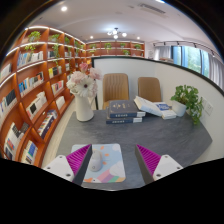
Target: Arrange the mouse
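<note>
Bookshelves (35, 85) line the room behind a grey tabletop (185, 140). Between the open, empty gripper (111, 160) fingers lies a mousepad (104, 163); no mouse is visible, so I'd locate it first, perhaps near the books (125, 112) ahead.

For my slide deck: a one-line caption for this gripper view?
Open gripper above a colourful mouse pad on a grey table, facing a flower vase and stacked books.

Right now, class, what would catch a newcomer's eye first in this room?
Probably the white vase of pink flowers on the grey table, beside a stack of books. Bookshelves line the wall behind it. A mouse pad lies between the gripper fingers, which stand open; no mouse is visible.
</note>
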Motion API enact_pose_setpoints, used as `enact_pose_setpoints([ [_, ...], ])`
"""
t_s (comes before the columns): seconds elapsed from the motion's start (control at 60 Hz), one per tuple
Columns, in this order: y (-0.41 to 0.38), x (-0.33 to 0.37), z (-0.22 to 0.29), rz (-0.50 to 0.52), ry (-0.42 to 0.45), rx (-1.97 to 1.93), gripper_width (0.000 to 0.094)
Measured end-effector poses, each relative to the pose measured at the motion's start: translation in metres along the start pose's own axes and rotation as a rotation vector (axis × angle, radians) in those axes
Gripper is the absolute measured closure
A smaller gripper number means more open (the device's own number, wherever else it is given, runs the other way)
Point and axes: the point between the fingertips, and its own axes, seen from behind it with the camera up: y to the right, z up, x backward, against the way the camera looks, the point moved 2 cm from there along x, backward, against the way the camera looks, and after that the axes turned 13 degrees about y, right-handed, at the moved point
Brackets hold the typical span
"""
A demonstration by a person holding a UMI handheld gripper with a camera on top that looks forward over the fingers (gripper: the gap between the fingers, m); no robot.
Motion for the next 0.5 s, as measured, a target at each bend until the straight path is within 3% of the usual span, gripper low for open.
enact_pose_setpoints([
  [0.5,0.119,0.103,-0.017,0.023,0.011,0.008,0.0086],
])
